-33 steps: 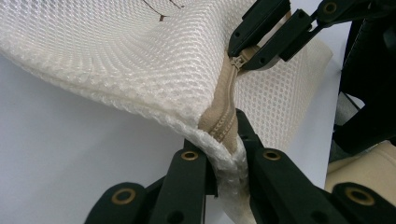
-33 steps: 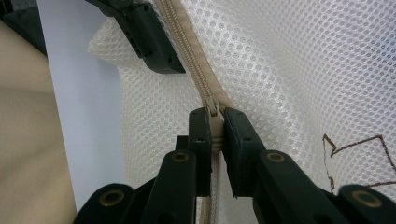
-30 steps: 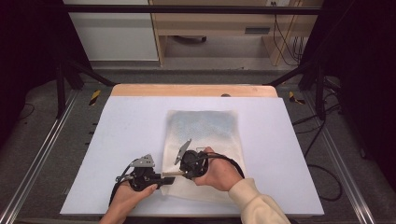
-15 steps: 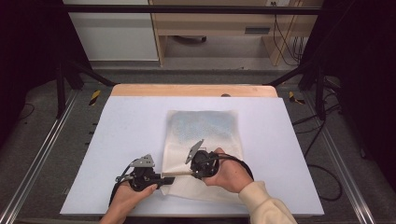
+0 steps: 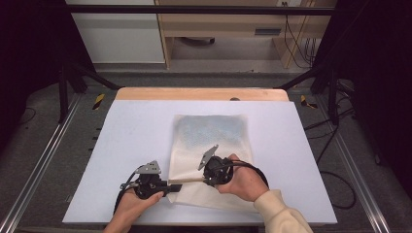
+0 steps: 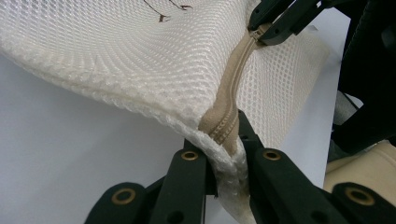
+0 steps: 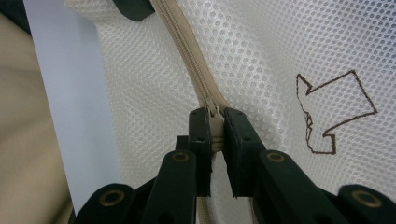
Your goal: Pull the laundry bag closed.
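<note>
Two claws clamped: my left claw [image 6: 223, 156] pins the bag [image 5: 214, 141] end, right claw [image 7: 215, 135] grips the zipper pull [image 7: 215, 122]. I'd pull straight along the zipper [image 6: 233, 102], keeping it taut.

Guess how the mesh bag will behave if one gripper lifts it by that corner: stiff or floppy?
Likely floppy: the mesh bag already bends and drapes where the left gripper pinches its corner. Probably light, since the open-weave netting lies flat on the table. The zipper may hold a slightly stiffer line than the mesh.
</note>
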The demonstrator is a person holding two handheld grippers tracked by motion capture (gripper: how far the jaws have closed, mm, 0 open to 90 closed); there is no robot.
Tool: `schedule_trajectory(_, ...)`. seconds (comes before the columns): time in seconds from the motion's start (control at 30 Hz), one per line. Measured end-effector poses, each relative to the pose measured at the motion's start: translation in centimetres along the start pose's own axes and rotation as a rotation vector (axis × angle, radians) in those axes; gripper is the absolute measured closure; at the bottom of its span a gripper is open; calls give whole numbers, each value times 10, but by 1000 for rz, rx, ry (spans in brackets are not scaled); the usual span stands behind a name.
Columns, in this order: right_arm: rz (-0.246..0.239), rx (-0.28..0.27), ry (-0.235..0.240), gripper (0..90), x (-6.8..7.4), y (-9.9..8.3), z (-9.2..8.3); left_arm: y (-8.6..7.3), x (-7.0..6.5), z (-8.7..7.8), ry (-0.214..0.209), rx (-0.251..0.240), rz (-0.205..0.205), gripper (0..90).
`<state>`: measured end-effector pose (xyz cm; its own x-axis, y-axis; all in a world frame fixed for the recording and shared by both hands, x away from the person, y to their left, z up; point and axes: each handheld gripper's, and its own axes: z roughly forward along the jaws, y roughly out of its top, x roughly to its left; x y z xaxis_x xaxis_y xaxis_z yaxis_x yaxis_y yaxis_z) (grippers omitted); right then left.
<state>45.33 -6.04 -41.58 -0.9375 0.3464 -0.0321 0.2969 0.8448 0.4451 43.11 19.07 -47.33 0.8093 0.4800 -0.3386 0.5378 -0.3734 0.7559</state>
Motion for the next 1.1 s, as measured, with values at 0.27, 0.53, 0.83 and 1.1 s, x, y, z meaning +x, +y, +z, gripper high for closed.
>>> schedule_trajectory(0.27,9,-4,-4,820,-2,-6,-4,0,0,0,1,0,0,851)
schedule_trajectory(0.53,15,-15,-2,820,-3,-10,-6,0,0,-1,-3,-3,1,851)
schedule_trajectory(0.83,28,-6,-12,820,-6,-16,-10,0,0,-1,-2,-1,2,851)
schedule_trajectory(1.1,43,-10,-18,820,-9,-24,-14,0,0,-1,-2,-1,2,851)
